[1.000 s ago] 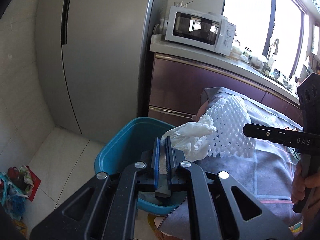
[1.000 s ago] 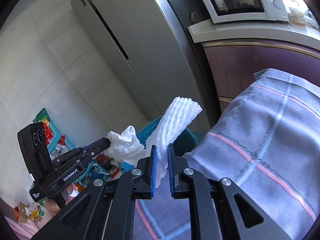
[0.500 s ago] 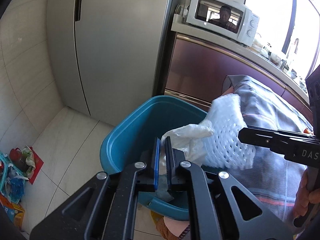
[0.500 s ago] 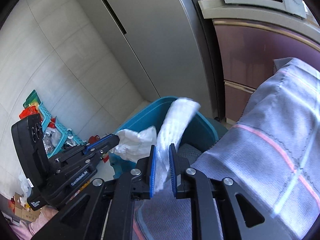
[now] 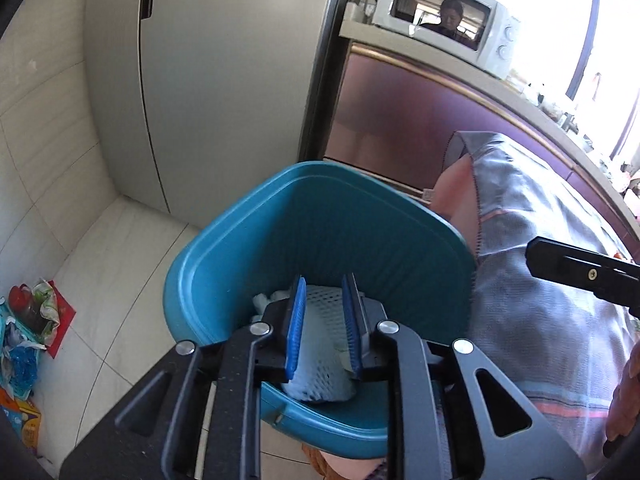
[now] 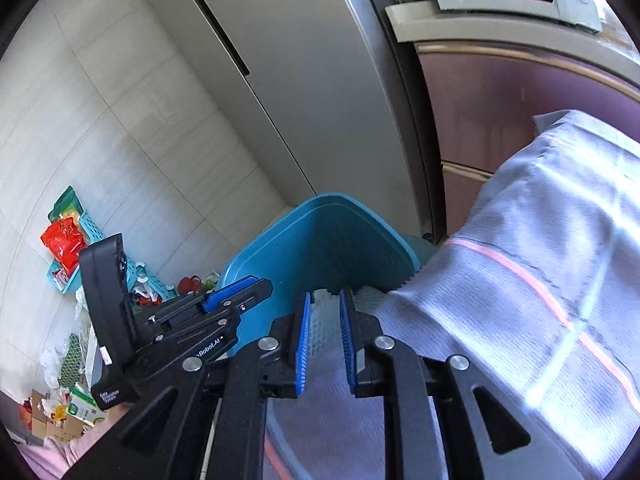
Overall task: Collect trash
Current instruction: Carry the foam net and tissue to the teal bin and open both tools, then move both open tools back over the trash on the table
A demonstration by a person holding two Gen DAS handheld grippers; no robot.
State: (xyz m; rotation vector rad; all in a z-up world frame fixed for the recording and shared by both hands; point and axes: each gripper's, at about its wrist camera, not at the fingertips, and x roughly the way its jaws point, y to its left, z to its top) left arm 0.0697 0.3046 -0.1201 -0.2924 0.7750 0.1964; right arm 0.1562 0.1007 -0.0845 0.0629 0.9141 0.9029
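The left tool (image 5: pixel 323 324) hangs directly over the mouth of the teal bin (image 5: pixel 224 236), angled down into it, and its jaws are opening with nothing pressed between the blue pads (image 5: pixel 297 320). Through the gap between them shows the white foam fruit net (image 5: pixel 320 360), lying loose on the bin's bottom with a crumpled white scrap (image 5: pixel 264 300) just beside it at about 10 o'clock. That placement reads as a release: the tool sits above the opening so whatever leaves it falls inside rather than onto the floor.

The right tool (image 6: pixel 324 328) is likewise tipped toward the same bin, which lies at its 12 o'clock. Its jaws are also opening, and no trash sits between the pads; only the bin's interior and the cloth are visible past them. From this view the left tool appears at 9 o'clock, close alongside, its fingers reaching over the bin's near rim.

The bin stands on the floor tight against the edge of the table, which is draped in a grey cloth with pink stripes (image 6: pixel 540 300). I judge it is parked there so trash can go off the table straight into it. Behind stand a refrigerator (image 5: pixel 224 80) and a microwave (image 5: pixel 448 20). More litter lies on the floor (image 5: pixel 120 264) at 8 o'clock, beside a turquoise basket (image 6: pixel 92 240).
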